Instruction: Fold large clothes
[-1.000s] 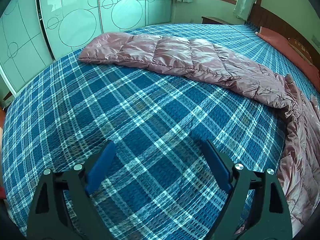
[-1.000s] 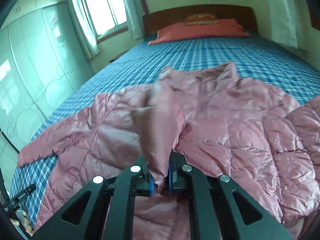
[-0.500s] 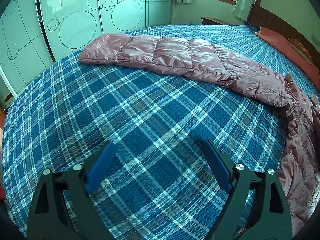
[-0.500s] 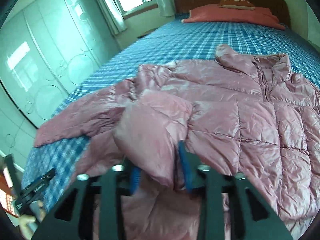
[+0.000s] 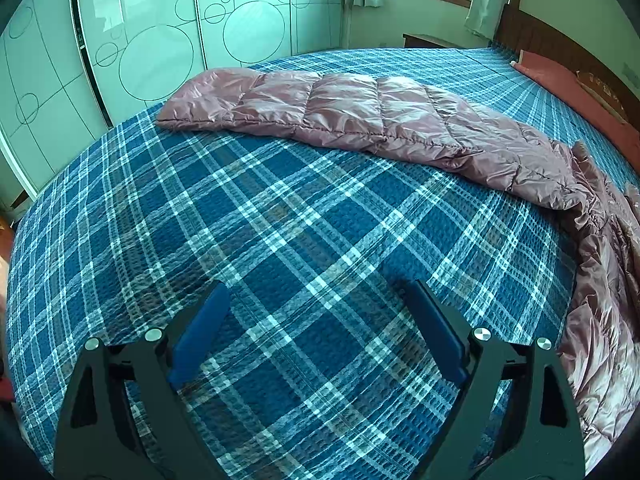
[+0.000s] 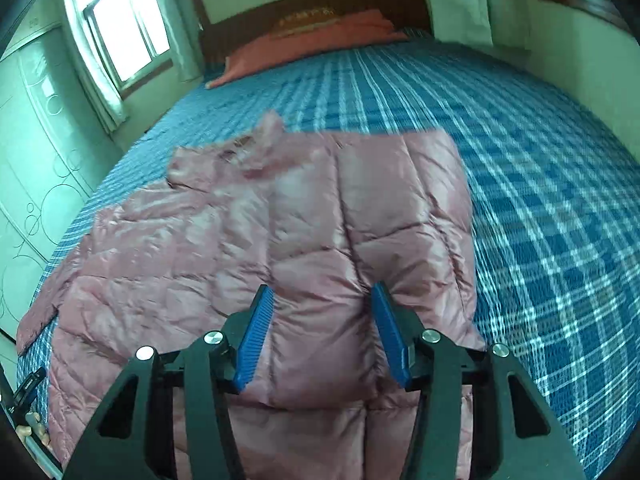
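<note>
A pink quilted down jacket (image 6: 280, 240) lies spread on the blue plaid bed (image 6: 540, 200), with one sleeve folded over its body. My right gripper (image 6: 322, 292) is open just above that folded sleeve (image 6: 332, 340), which lies between its blue pads without being pinched. In the left wrist view the jacket's other sleeve (image 5: 360, 120) stretches out flat across the bedspread, with the body bunched at the right edge. My left gripper (image 5: 316, 292) is open and empty over bare bedspread, well short of the sleeve.
Red pillows (image 6: 312, 36) and a wooden headboard (image 6: 320, 4) stand at the head of the bed. A mint wardrobe with circle patterns (image 5: 160, 40) runs along the left side. A window with curtains (image 6: 120, 32) is beyond it.
My right gripper opened and let go of the sleeve, which now lies folded over the jacket's body. The right view swung toward the headboard. My left gripper stayed put.
</note>
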Available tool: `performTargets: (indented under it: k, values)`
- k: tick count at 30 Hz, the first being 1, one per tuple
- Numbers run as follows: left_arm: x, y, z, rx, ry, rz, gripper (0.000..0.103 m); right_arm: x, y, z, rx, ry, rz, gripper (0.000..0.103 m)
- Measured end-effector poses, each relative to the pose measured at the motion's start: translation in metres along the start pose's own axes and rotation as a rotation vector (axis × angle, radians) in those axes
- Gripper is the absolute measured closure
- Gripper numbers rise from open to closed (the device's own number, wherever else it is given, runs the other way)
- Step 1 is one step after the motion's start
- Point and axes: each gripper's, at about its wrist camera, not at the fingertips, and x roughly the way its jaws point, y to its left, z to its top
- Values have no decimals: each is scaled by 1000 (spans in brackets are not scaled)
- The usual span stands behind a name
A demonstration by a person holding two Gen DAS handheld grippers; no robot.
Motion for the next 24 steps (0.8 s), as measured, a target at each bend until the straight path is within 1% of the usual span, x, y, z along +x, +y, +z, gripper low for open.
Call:
performTargets:
  k: [1, 3, 4, 6, 8, 10, 11, 13, 14, 15, 18, 19, 22, 23, 24]
  values:
    - [-1, 0, 0, -1, 0, -2, 12, 6, 0, -3, -5, 6, 1, 52]
    - [0, 0, 0, 0, 0, -1, 12, 3, 11, 2, -55, -2, -32, 52]
    - [0, 0, 0, 0, -1, -1, 12, 0, 14, 7, -60, -12, -28, 52]
    - [0, -1, 0, 0, -1, -1, 12, -11, 19, 23, -49, -66, 1, 52]
    - [-1, -1, 0, 0, -2, -1, 12, -16, 19, 42, -52, -118, -31, 51]
    - [0, -1, 0, -2, -2, -3, 12, -9, 16, 57, -48, -138, -73, 52]
    - [-1, -2, 0, -1, -3, -2, 12, 0, 13, 63, -40, -137, -104, 52]
    - [0, -1, 0, 0, -3, -1, 12, 24, 3, 69, -22, -98, -151, 52]
    - [-1, -2, 0, 1, -3, -1, 11, 38, -4, 68, -1, -53, -157, 52]
    - [-1, -2, 0, 1, -4, 0, 11, 48, -9, 67, 16, -31, -144, 51]
    - [-1, -2, 0, 0, -4, -2, 11, 42, -2, 69, -7, -36, -178, 51]
    - [0, -1, -1, -1, -4, -3, 11, 37, 2, 69, -4, -39, -177, 51]
    - [0, -2, -1, 3, -6, 2, 11, 21, 9, 61, 21, -83, -177, 50]
    - [-1, -2, 0, 2, -6, 1, 11, 23, 9, 56, 38, -86, -183, 48]
    - [0, -2, 0, 3, -6, 2, 11, 31, 8, 53, 41, -74, -180, 44]
